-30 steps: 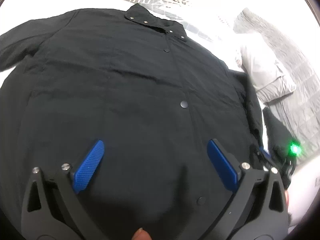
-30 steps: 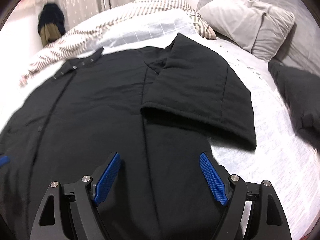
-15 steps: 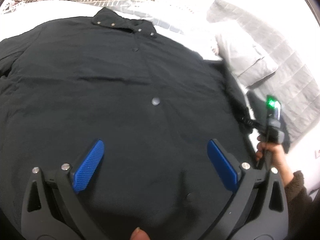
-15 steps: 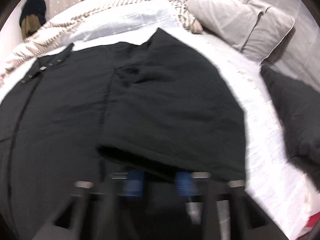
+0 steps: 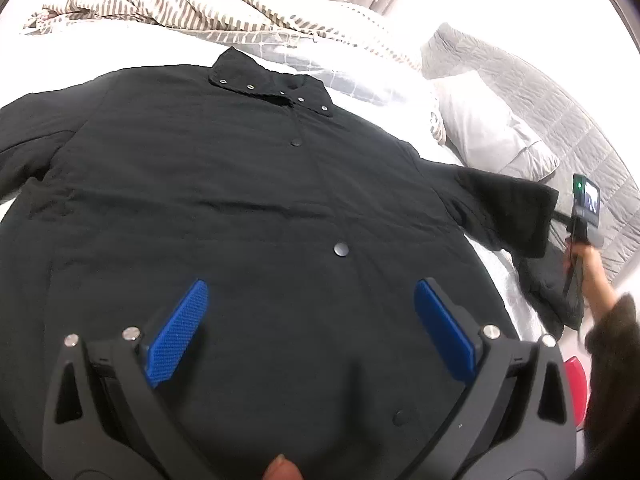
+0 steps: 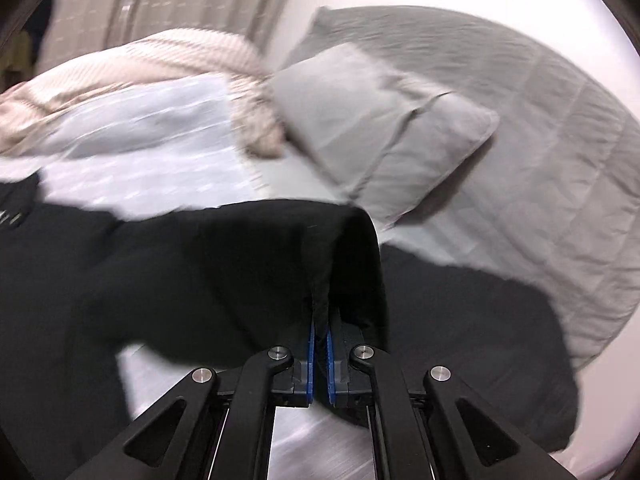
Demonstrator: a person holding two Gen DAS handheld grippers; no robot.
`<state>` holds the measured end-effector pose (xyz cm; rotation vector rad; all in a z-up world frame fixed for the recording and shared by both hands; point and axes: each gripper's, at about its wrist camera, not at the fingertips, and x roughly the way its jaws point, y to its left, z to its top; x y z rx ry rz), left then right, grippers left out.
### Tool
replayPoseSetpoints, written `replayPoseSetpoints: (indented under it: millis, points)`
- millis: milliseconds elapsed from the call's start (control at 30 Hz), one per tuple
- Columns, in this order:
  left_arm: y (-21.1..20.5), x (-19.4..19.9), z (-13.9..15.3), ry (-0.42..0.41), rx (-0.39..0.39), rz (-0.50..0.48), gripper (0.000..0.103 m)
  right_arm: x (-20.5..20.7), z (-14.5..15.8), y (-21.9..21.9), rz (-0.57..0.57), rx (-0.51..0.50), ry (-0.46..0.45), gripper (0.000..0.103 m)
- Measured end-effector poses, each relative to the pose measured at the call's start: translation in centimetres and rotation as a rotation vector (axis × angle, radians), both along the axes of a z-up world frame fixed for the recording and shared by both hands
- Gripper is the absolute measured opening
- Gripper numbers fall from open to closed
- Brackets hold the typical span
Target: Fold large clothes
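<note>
Black jacket [image 5: 224, 208], one garment, lies front-up and spread across the white bed [image 5: 168, 46], its collar toward the far edge, where one striped blanket [image 5: 168, 4] is bunched. Six snaps show: four pale ones along the collar and two dark ones down the placket. The left gripper [image 5: 308, 316] hangs over the jacket's lower front with its two blue fingers [image 5: 176, 340] spread wide, gripping nothing. Toward the bed's right edge, one sleeve [image 5: 508, 208] is lifted clear of the sheet. The right gripper [image 6: 319, 336] has its two fingers pressed together on that sleeve's cuff edge. Two grey pillows [image 6: 384, 120] lie beyond it near the bed's right side, with a dark cushion [image 6: 480, 340] close by.
</note>
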<state>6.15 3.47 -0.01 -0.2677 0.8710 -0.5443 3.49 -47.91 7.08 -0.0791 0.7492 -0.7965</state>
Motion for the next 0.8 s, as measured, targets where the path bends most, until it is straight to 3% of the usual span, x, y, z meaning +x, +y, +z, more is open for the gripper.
replayPoseSetpoints:
  millis: [100, 233, 400, 467, 567, 600, 633, 733, 800]
  points:
    - [0.5, 0.2, -0.3, -0.007, -0.005, 0.009, 0.102, 1.4, 1.8, -4.9, -0.092, -0.058, 0.008, 0.003]
    - [0.7, 0.5, -1.1, -0.020, 0.021, 0.031, 0.102, 4.3, 1.5, -9.3, -0.139, -0.085, 0.044, 0.003]
    - [0.5, 1.4, -2.1, 0.004, 0.032, 0.060, 0.102, 9.5, -3.3, -12.4, -0.170, -0.171, 0.188, 0.005]
    - [0.2, 1.7, -2.4, 0.010, 0.050, 0.066, 0.102, 10.5, -6.0, -13.1, -0.197, -0.196, 0.268, 0.012]
    - [0.2, 1.9, -2.6, 0.007, 0.070, 0.063, 0.102, 11.0, -9.1, -13.8, -0.269, -0.254, 0.346, 0.046]
    - [0.1, 1.9, -2.6, 0.008, 0.072, 0.060, 0.102, 10.8, -9.3, -13.5, -0.275, -0.261, 0.328, 0.063]
    - [0.1, 2.0, -2.6, 0.012, 0.071, 0.057, 0.102, 10.5, -9.1, -12.9, -0.274, -0.257, 0.293, 0.070]
    - [-0.1, 1.8, -2.4, 0.013, 0.064, 0.047, 0.102, 10.7, -7.8, -9.4, -0.208, -0.206, 0.168, 0.070]
    - [-0.3, 1.6, -2.3, 0.008, 0.072, 0.042, 0.102, 11.7, -7.4, -5.1, -0.076, -0.132, 0.098, 0.072]
